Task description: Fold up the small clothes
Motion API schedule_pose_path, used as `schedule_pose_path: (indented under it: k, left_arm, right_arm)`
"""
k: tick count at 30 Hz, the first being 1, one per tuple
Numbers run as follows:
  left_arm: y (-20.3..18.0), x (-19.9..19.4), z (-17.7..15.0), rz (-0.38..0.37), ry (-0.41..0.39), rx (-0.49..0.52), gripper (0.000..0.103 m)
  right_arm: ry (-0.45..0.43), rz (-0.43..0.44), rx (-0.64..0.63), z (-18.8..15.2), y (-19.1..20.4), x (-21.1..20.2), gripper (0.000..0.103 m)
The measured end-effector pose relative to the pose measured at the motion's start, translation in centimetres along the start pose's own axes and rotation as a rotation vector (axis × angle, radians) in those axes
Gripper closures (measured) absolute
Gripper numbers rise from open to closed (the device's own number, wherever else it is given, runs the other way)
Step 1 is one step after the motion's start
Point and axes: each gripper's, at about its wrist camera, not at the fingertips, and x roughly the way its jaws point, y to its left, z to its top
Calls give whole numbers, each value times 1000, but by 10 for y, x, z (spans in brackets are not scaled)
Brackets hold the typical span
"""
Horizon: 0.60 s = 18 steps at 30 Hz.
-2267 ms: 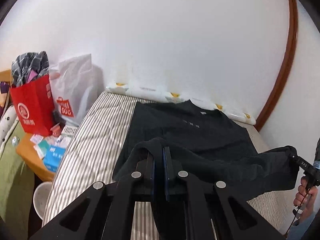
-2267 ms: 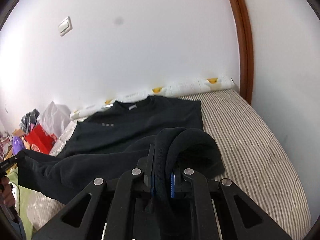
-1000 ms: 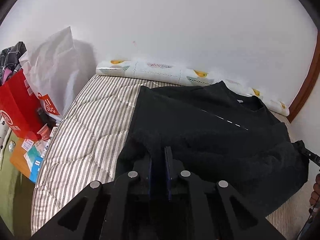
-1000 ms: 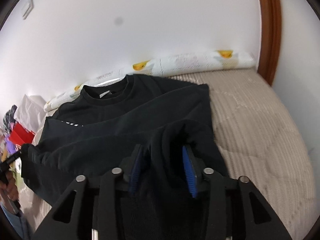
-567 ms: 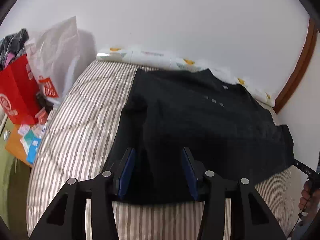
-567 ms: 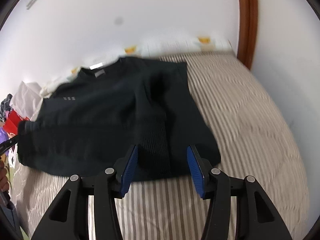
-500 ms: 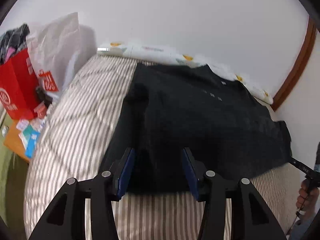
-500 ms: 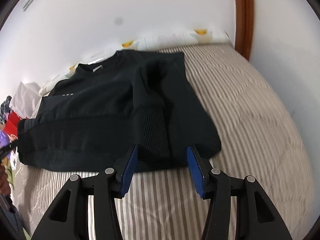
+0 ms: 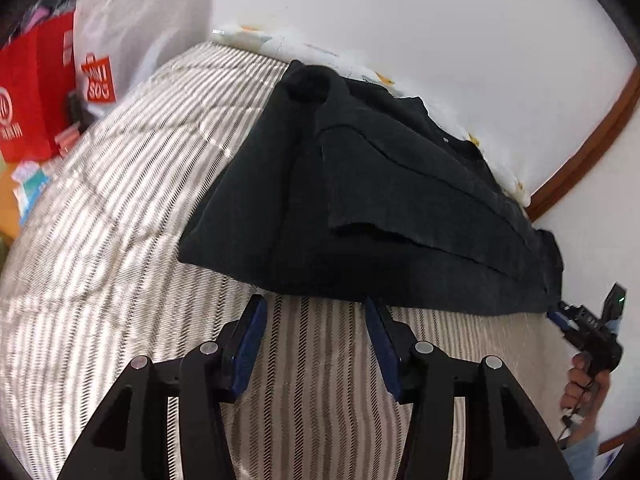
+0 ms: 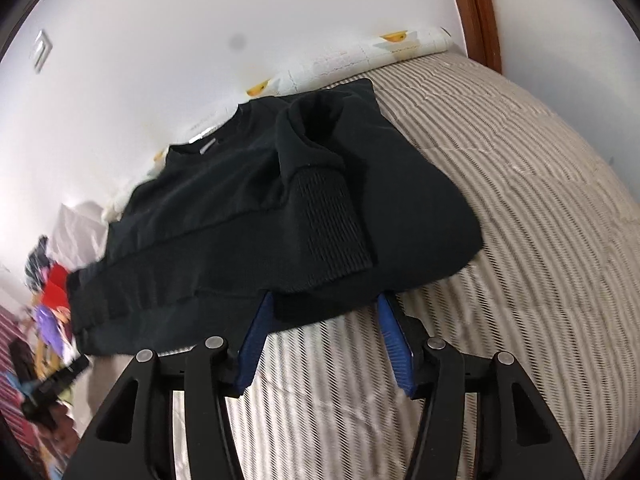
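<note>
A black sweatshirt (image 9: pixel 360 208) lies folded on the striped bed (image 9: pixel 120 216), its lower part laid up over the chest. It also shows in the right wrist view (image 10: pixel 248 216), with a ribbed cuff (image 10: pixel 336 220) lying on top near its right end. My left gripper (image 9: pixel 314 312) is open and empty just in front of the garment's near edge. My right gripper (image 10: pixel 324 312) is open and empty, its tips at the near edge below the cuff. The right gripper also shows in the left wrist view (image 9: pixel 560 314) at the garment's far right corner.
A red bag (image 9: pixel 32 92) and a white plastic bag (image 9: pixel 132 28) stand left of the bed. A white bolster (image 10: pixel 360 56) lies along the wall behind the sweatshirt. A brown door frame (image 10: pixel 480 12) stands at the right. Bare mattress (image 10: pixel 520 200) lies right of the garment.
Both grippers carried the hem up over the sweatshirt, opened and let it go. They have since drawn back to the near edge. The garment now lies folded.
</note>
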Motion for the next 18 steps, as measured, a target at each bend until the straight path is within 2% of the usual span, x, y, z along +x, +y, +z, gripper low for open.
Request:
schedule_pose_path:
  k: [8,13,15,18]
  left_arm:
    - [-7,17,12,-27,-2,-21,52]
    - [-18,25,19,24,-6,-30,53]
    - [-23,28,20,49,-12,-39,54]
    - [-22,28,20,90,-7,-39,81]
  right_arm:
    - [1,-11,25,3,7,17,46]
    - [-17,41,100,5,2,24,44]
    - [-31,46,107,6,3,28,52]
    - [-37,53,79,8,9,29,77]
